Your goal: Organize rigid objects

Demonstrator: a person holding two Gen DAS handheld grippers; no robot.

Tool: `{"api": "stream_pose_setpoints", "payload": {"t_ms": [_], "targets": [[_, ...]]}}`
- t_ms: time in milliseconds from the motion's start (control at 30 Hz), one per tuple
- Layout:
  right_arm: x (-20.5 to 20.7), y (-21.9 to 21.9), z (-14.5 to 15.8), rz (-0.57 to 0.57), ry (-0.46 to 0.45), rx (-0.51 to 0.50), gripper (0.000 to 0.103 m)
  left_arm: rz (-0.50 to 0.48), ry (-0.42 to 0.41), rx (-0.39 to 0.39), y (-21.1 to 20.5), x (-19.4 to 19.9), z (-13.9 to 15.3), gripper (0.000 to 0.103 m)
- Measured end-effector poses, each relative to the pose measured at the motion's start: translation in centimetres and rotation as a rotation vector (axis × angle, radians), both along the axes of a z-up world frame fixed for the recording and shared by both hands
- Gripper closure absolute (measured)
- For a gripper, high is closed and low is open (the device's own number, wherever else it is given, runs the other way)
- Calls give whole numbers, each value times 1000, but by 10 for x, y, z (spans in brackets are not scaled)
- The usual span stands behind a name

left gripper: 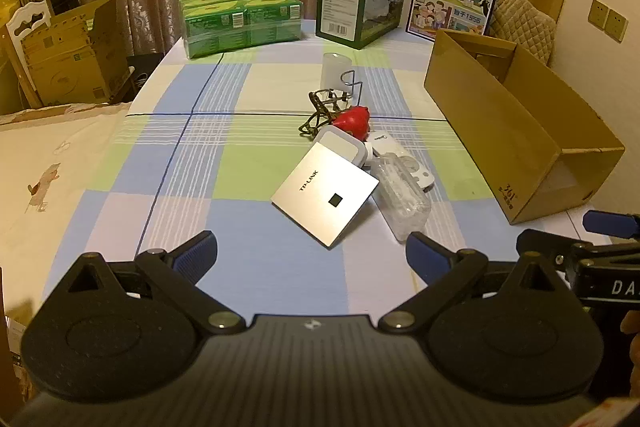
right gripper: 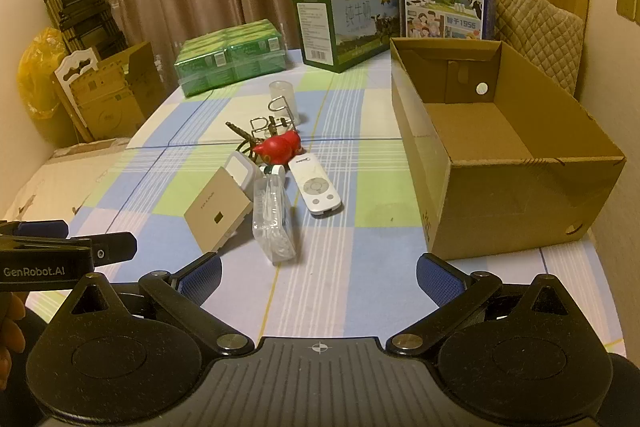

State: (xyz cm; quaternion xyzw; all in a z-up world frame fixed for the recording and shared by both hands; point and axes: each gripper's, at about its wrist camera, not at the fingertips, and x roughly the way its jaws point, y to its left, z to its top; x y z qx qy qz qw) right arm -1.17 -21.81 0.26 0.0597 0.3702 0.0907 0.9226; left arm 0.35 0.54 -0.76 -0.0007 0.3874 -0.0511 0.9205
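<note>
Remote (right gripper: 316, 187) lengthwise, btn end twd camera.

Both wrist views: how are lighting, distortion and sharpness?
Left wrist view: warm, dim yellow light; fisheye bends the checked tablecloth lines; dark corners; TP-LINK panel lettering sharp. Right wrist view: same warm cast and vignette; cardboard box edges bowed; clear plastic case shows faint highlights, no harsh glare.
</note>
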Motion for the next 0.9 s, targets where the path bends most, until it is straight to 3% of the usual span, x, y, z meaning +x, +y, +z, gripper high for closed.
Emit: {"api": "stream_pose_setpoints", "payload": {"t_ms": [900], "targets": [[2,-1,-3,-6,7,6,2,-38,8,10,2,8,4,4]]}}
